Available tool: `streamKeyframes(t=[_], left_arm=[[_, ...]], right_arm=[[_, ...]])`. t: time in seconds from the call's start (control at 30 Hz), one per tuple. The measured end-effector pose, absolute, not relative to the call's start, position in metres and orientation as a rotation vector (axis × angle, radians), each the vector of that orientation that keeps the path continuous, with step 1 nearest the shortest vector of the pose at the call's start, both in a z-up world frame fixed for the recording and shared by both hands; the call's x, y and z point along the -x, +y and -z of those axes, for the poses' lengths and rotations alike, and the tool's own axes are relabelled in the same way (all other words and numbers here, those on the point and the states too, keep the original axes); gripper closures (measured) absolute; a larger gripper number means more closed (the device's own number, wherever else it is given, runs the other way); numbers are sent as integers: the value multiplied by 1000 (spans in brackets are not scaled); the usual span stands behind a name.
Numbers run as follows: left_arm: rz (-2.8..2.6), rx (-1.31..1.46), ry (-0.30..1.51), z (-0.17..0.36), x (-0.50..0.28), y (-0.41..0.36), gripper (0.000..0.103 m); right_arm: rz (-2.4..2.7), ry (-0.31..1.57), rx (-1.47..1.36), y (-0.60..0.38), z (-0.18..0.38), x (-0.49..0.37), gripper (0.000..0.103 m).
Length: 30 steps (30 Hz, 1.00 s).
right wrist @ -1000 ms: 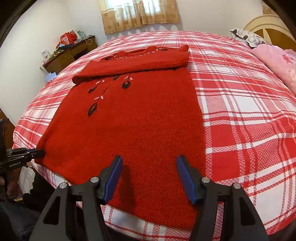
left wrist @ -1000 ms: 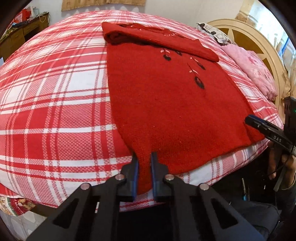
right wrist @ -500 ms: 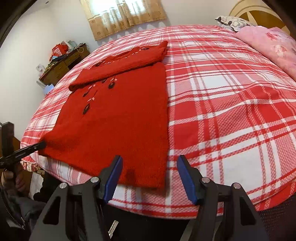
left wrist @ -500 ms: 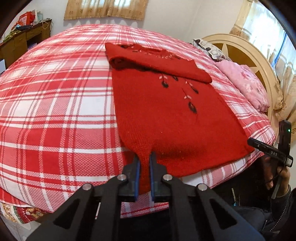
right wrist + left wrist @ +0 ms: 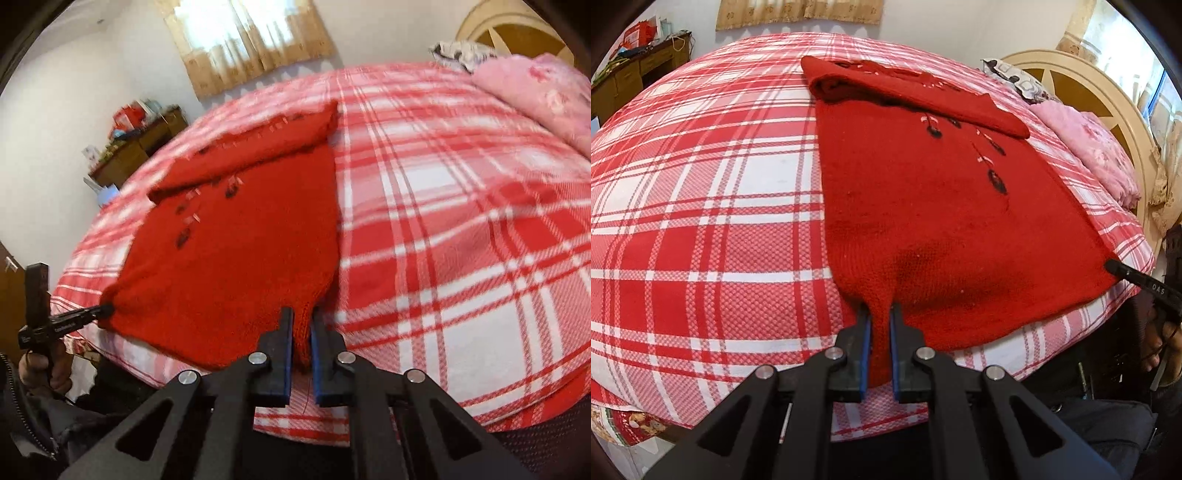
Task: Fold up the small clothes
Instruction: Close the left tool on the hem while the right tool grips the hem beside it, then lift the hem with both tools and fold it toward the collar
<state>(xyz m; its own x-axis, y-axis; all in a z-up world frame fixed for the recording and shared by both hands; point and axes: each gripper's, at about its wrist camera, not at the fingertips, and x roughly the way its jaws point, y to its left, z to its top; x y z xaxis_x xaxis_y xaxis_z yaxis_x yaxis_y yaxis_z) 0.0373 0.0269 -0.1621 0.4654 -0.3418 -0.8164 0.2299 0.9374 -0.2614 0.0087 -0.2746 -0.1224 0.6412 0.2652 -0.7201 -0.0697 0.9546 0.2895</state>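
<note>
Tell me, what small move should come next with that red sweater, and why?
Probably lift both near corners together and carry the hem toward the far end. The left hand-held gripper and the right hand-held gripper are each shut on a bottom corner of the red sweater, which lies flat on the plaid bedspread with its sleeves already folded across the top.

Bed: the red-and-white plaid bed [image 5: 701, 229] carries the red knitted sweater [image 5: 923, 206], laid flat.
Sweater top: a sleeve is folded across the far end.
Near hem: at the bed's front edge; left gripper [image 5: 878, 332] clamps its left corner, right gripper [image 5: 302, 332] its right corner.
Pink quilt [image 5: 1089, 151]: right of the sweater, before the cream wooden headboard [image 5: 1108, 96].
Wooden desk [image 5: 136, 147]: beyond the bed, left.
</note>
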Motion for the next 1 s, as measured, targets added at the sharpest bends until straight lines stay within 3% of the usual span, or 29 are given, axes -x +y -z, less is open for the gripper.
streamKeyframes(t=[0.47, 1.0], left_arm=[[429, 217, 859, 113, -59, 46, 94], [394, 144, 729, 56, -113, 44, 94]], right_arm=[[-214, 659, -341, -288, 73, -20, 96], [-222, 493, -348, -287, -5, -98, 96]])
